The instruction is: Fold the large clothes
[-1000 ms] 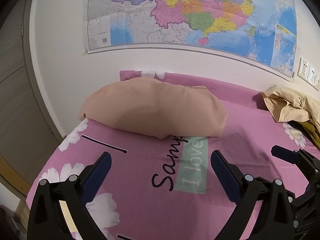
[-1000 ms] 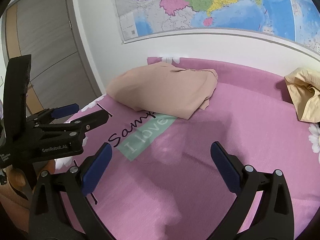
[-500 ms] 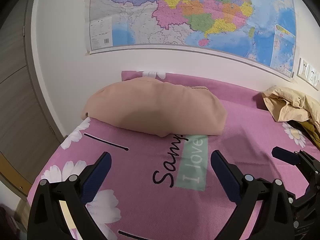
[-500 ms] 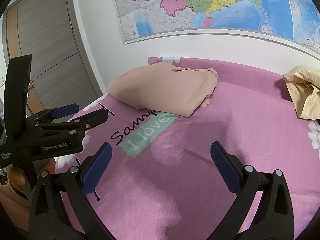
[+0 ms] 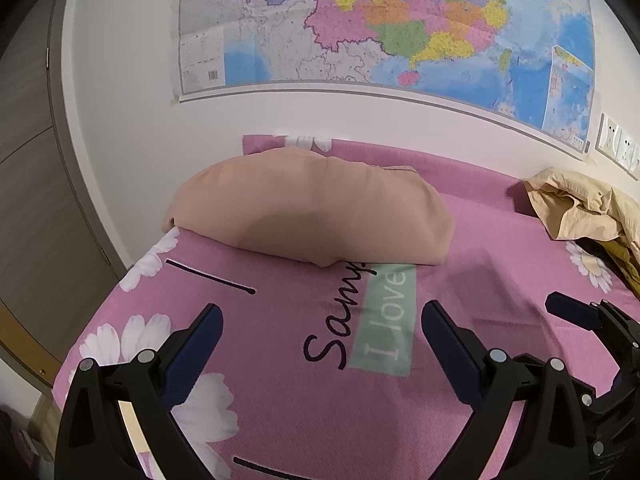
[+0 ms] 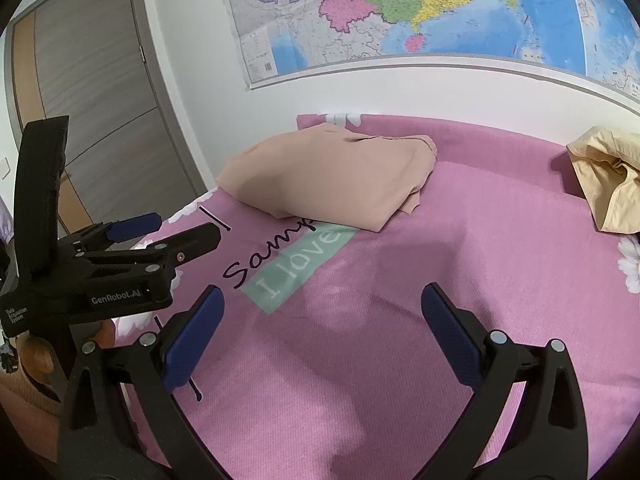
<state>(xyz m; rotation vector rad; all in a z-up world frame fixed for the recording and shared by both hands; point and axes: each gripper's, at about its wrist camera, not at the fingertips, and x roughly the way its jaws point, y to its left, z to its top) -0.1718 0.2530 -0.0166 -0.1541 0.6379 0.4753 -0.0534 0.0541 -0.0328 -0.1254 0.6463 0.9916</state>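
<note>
A folded beige garment [image 5: 312,216] lies on the far left part of the pink bed [image 5: 472,264]; it also shows in the right wrist view [image 6: 332,176]. My left gripper [image 5: 320,316] is open and empty, held above the sheet well short of the garment. My right gripper [image 6: 320,304] is open and empty over the pink sheet, to the right of the left one. The left gripper shows in the right wrist view [image 6: 176,232]; the right gripper's tip shows in the left wrist view [image 5: 572,312].
A crumpled yellow cloth pile [image 5: 580,208] lies at the far right of the bed, also in the right wrist view [image 6: 604,176]. A wall map [image 5: 380,28] hangs behind. A wooden door [image 6: 88,92] stands left. The sheet has a printed green label [image 5: 388,316].
Both views have shifted slightly, as both grippers drew back a little from the folded garment. Both grippers stay open and empty.
</note>
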